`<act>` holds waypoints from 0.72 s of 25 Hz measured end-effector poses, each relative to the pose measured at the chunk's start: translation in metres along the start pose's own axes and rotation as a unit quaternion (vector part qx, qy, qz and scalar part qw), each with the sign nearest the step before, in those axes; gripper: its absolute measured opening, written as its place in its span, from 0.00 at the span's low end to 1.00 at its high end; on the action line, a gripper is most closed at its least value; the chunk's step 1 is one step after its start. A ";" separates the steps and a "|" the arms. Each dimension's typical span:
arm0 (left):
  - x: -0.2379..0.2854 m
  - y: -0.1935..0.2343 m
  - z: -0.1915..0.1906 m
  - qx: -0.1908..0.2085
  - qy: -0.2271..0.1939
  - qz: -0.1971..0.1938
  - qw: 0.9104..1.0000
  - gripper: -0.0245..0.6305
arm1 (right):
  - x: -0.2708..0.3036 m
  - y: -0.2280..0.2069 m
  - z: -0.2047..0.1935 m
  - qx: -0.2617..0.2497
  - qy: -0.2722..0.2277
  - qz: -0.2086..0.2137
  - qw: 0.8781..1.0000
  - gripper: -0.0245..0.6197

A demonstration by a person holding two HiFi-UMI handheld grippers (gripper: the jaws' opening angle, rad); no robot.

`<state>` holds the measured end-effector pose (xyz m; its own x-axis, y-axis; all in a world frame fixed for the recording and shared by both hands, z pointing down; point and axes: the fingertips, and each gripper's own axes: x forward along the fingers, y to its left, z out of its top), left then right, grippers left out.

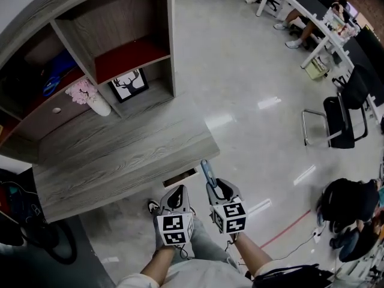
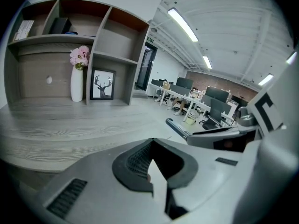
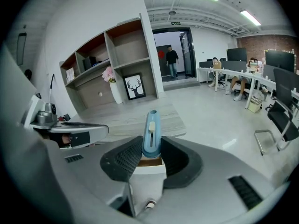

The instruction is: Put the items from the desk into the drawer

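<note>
My right gripper (image 1: 215, 188) is shut on a blue utility knife (image 1: 206, 170), whose tip points up toward the front edge of the grey wooden desk (image 1: 120, 155). The right gripper view has the knife (image 3: 151, 133) standing upright between the pads of that gripper (image 3: 151, 152). My left gripper (image 1: 176, 198) hangs beside it, shut with nothing in it (image 2: 152, 164). Under the desk's front edge a narrow brown slot shows where the drawer (image 1: 180, 177) sits. Both grippers are held low, in front of the desk and off its top.
On the desk stands a shelf unit (image 1: 129, 35) with a white vase of pink flowers (image 1: 91, 98) and a framed deer picture (image 1: 129, 84). An office chair (image 1: 342, 120) and a dark backpack (image 1: 345, 203) are at the right. People sit at far desks (image 1: 312, 17).
</note>
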<state>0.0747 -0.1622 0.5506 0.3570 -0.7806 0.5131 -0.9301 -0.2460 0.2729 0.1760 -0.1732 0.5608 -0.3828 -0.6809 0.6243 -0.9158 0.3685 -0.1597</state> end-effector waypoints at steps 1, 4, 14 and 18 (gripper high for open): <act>0.001 -0.002 -0.003 0.000 0.001 0.000 1.000 0.04 | 0.000 -0.001 -0.004 0.001 0.002 0.001 1.000 0.22; 0.005 -0.003 -0.013 -0.002 0.005 0.000 1.000 0.04 | 0.002 -0.004 -0.019 0.005 0.012 0.002 1.000 0.22; 0.010 0.010 -0.066 -0.015 0.038 0.010 0.999 0.04 | 0.023 0.006 -0.064 0.018 0.039 0.018 0.999 0.22; 0.018 0.021 -0.084 -0.021 0.044 0.016 0.999 0.04 | 0.039 0.010 -0.080 0.018 0.049 0.026 0.998 0.22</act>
<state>0.0691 -0.1332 0.6342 0.3344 -0.7336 0.5917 -0.9375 -0.1947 0.2884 0.1616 -0.1456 0.6445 -0.4184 -0.5949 0.6863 -0.8990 0.3787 -0.2199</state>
